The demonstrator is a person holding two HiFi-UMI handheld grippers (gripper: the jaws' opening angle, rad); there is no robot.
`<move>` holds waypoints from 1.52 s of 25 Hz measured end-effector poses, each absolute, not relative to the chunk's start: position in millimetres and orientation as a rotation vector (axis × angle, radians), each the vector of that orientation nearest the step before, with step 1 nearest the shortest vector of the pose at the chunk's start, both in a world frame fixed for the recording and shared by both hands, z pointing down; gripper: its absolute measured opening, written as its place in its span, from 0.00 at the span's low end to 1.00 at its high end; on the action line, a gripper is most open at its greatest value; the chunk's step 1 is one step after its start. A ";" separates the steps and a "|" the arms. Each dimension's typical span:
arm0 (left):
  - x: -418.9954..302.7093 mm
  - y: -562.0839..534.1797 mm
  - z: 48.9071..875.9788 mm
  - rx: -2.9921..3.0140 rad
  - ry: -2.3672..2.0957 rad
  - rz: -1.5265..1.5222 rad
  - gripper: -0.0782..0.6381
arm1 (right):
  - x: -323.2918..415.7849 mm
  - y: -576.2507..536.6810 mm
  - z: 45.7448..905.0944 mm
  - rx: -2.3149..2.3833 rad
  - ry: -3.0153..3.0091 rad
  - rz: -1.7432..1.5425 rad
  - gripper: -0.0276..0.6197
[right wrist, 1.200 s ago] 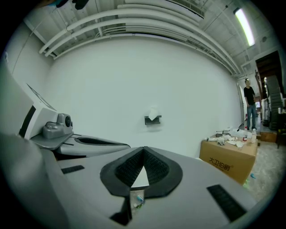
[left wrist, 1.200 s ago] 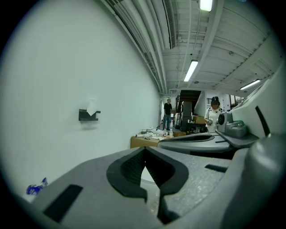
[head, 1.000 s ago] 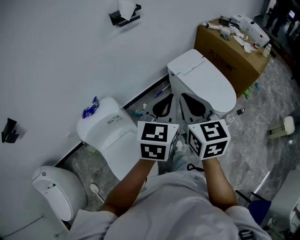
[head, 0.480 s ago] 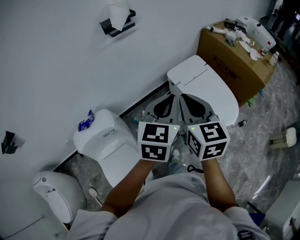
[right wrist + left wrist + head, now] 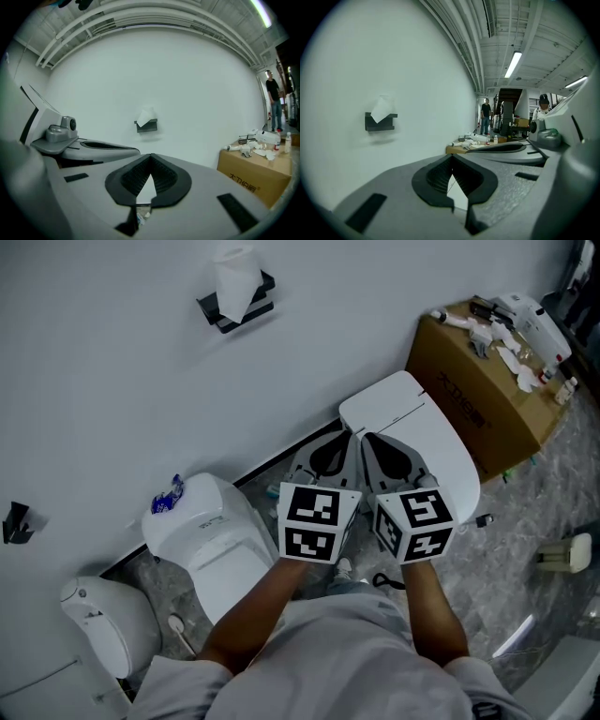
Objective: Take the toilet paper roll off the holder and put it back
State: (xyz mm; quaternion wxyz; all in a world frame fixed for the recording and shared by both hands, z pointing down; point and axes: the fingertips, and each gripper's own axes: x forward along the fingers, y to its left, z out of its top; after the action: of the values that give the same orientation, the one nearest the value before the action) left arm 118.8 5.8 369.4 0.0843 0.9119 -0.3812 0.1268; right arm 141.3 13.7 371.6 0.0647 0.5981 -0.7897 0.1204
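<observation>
The toilet paper roll [image 5: 234,279] sits in the black holder [image 5: 236,311] fixed to the white wall [image 5: 112,381], high and to the left of both tools in the head view. It stands on end, with its long axis running roughly up the wall. In both gripper views it leans, its upper end tipped to the right, and its lower end is sunk behind the holder's front lip. The holder's top is open. The wall is bare on all sides of it, so nothing crowds the roll from above, left or right.

Well apart from the roll, the left tool [image 5: 452,157] and the right tool [image 5: 151,155] are held side by side and aimed towards the wall. Each is clenched with its tips meeting, and nothing is between the pads. Neither touches the roll or the holder.

Beneath the tools is a white toilet [image 5: 427,432] with its lid down. Its back is close to the dark strip where the wall meets the grey mottled floor [image 5: 525,521]. A second toilet [image 5: 211,535] stands to the left with a small blue item [image 5: 167,493] on its top, and a third toilet [image 5: 98,620] is further left. To the right, a cardboard box [image 5: 478,371] stands against the wall with small items scattered on top. A small black bracket [image 5: 17,521] is on the wall at the far left.
</observation>
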 end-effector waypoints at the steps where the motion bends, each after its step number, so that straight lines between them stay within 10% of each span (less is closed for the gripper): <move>1: 121.4 1.0 368.9 2.715 -1.147 0.378 0.12 | 143.7 8.8 370.7 1.794 -2.390 0.362 0.05; 38: 17.8 -193.5 331.8 2.587 -1.462 0.259 0.12 | 52.9 -190.6 328.8 1.530 -2.591 0.230 0.05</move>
State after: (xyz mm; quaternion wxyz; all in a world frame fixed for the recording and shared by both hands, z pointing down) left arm 17.8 -193.5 331.8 0.0794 0.8647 -0.4885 0.0864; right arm 52.9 -190.6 328.8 0.0619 0.5059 -0.8570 0.0762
